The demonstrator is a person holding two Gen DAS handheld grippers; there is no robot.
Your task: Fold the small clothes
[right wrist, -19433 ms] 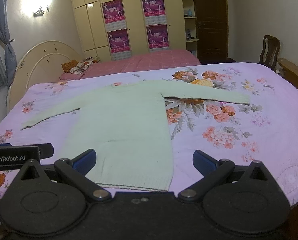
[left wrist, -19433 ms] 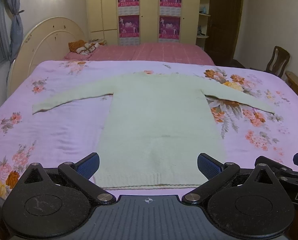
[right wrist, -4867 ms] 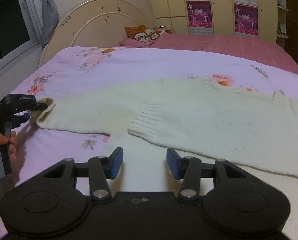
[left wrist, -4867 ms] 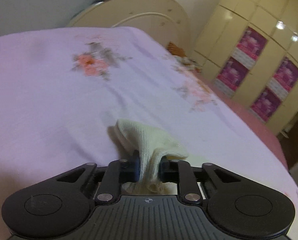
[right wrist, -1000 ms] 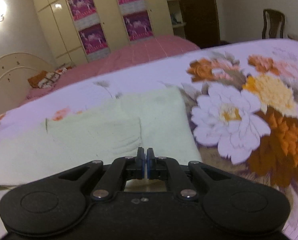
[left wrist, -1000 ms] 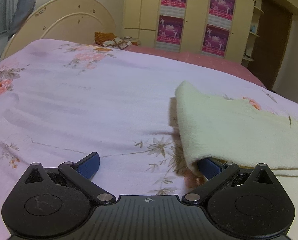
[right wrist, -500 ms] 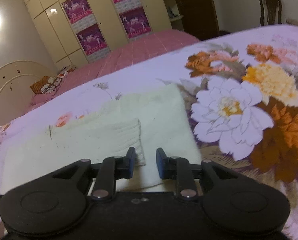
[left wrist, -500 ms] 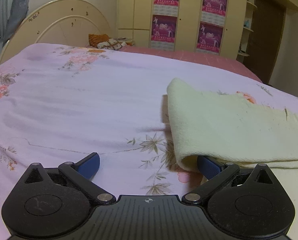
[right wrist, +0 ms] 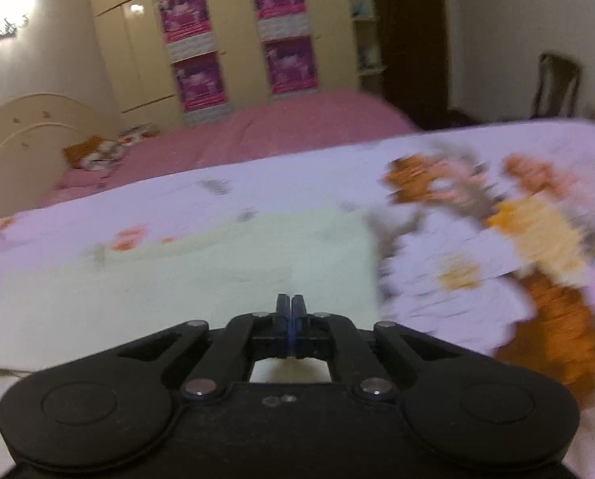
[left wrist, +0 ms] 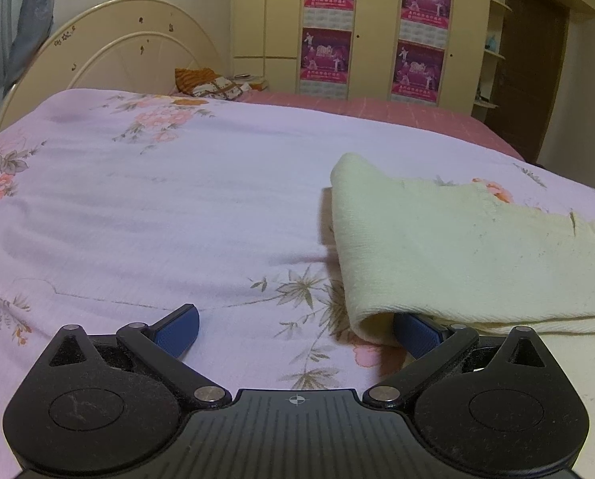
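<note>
A pale yellow knit sweater (left wrist: 457, 255) lies on the floral pink bedsheet (left wrist: 157, 215), its left sleeve folded in over the body. My left gripper (left wrist: 297, 327) is open and low on the sheet; its right fingertip (left wrist: 415, 333) sits under the folded edge, its left fingertip (left wrist: 177, 329) on bare sheet. In the blurred right wrist view the sweater (right wrist: 201, 279) lies ahead with its right side folded in. My right gripper (right wrist: 291, 307) is shut with nothing visible between its pads, just above the sweater.
A second bed with a pink cover (left wrist: 377, 107) stands behind, with pillows (left wrist: 209, 84) by a cream headboard (left wrist: 129, 52). Wardrobes with posters (left wrist: 329, 52) line the back wall. A wooden chair (right wrist: 556, 84) stands at the far right.
My right gripper opened half a second ago and has now shut again, empty, while pulling back fast. My left gripper stays open and has barely moved.
</note>
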